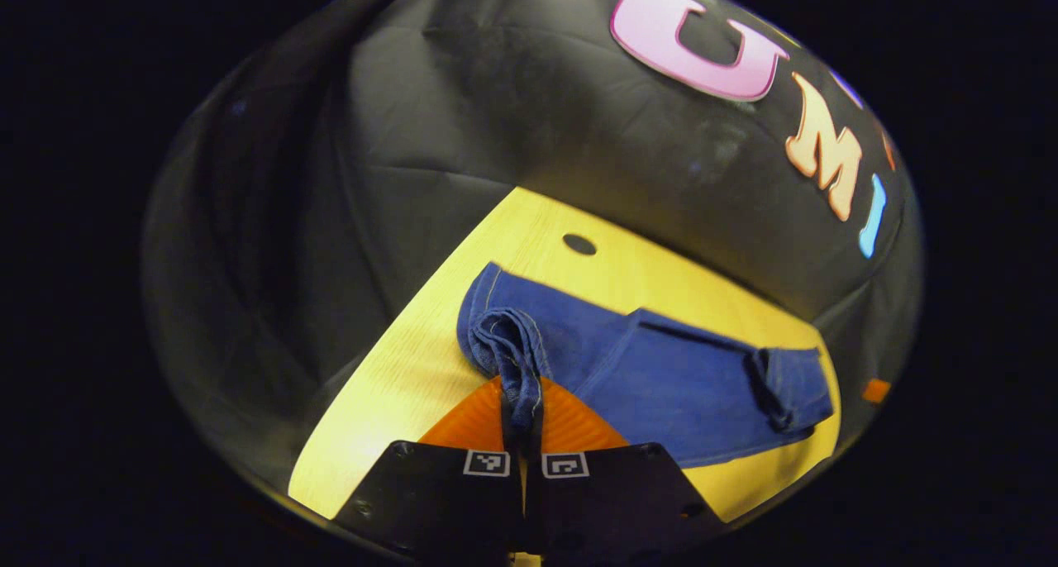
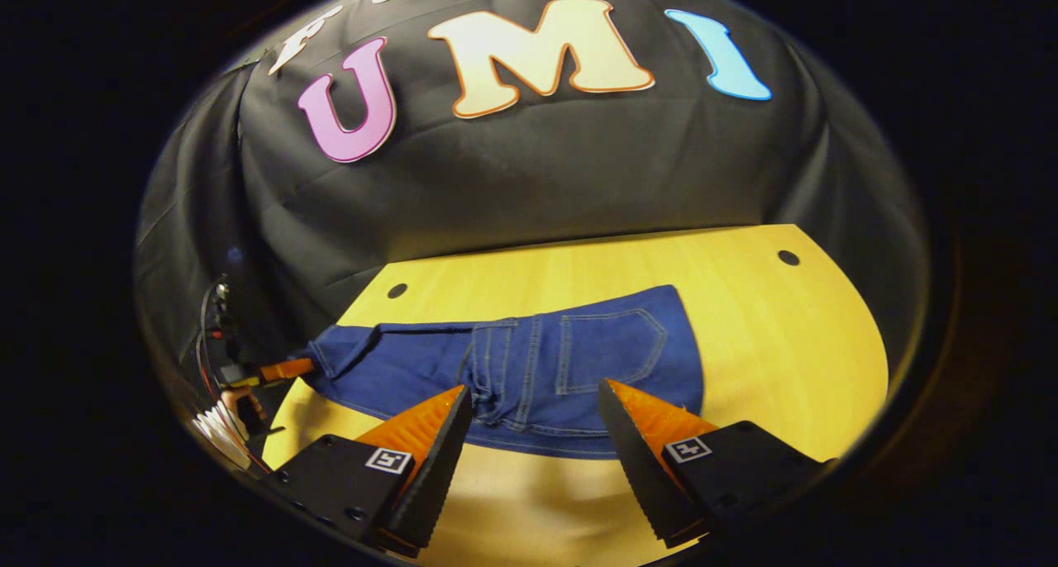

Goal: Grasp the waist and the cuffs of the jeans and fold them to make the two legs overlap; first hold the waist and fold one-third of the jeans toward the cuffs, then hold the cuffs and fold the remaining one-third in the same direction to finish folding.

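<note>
Lying on yellow table (image 2: 785, 344) – jeans (image 2: 529, 369); left tool (image 1: 523, 418) pinching cuffs (image 1: 517, 360), right tool (image 2: 537, 418) wide open

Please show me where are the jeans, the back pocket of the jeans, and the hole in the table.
jeans (image 1: 661, 385): left gripper view, on the flat blue leg.
back pocket (image 2: 610, 344): right gripper view, on the pocket's middle.
hole in the table (image 2: 788, 258): right gripper view, on the dark hole itself.

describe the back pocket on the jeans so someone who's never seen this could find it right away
Start at the yellow table before the black cloth wall. The blue jeans lie flat across it, and the back pocket sits at the waist end, just beyond the open right claw. It is the stitched five-sided patch with pale thread outlining it.
</note>
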Motion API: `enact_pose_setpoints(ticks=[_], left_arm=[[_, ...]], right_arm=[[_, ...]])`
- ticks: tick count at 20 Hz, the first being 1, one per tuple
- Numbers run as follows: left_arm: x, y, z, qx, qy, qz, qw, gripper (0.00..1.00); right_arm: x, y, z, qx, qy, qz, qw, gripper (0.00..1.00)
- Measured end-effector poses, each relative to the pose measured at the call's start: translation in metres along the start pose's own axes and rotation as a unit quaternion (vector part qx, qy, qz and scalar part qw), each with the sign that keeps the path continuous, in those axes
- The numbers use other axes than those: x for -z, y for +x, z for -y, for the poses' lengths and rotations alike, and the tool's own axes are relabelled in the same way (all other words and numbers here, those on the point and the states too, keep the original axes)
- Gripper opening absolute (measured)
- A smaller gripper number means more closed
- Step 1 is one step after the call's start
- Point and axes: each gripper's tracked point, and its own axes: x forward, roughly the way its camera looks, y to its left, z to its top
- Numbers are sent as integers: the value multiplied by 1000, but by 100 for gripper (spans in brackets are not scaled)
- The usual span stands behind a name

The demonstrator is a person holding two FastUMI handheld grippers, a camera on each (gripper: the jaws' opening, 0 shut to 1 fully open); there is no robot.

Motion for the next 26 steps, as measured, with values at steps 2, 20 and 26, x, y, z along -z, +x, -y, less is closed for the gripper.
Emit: enact_pose_setpoints(ticks=[2,20,26], left_arm=[[-15,-5,32,14,3,9,1000,0],[-14,32,382,138,91,29,986,0],[46,32,492,196,139,-7,971,0]], right_arm=[[-7,-6,23,18,4,11,1000,95],[-32,-56,231,20,46,21,998,95],[-23,-63,269,13,49,15,999,95]])
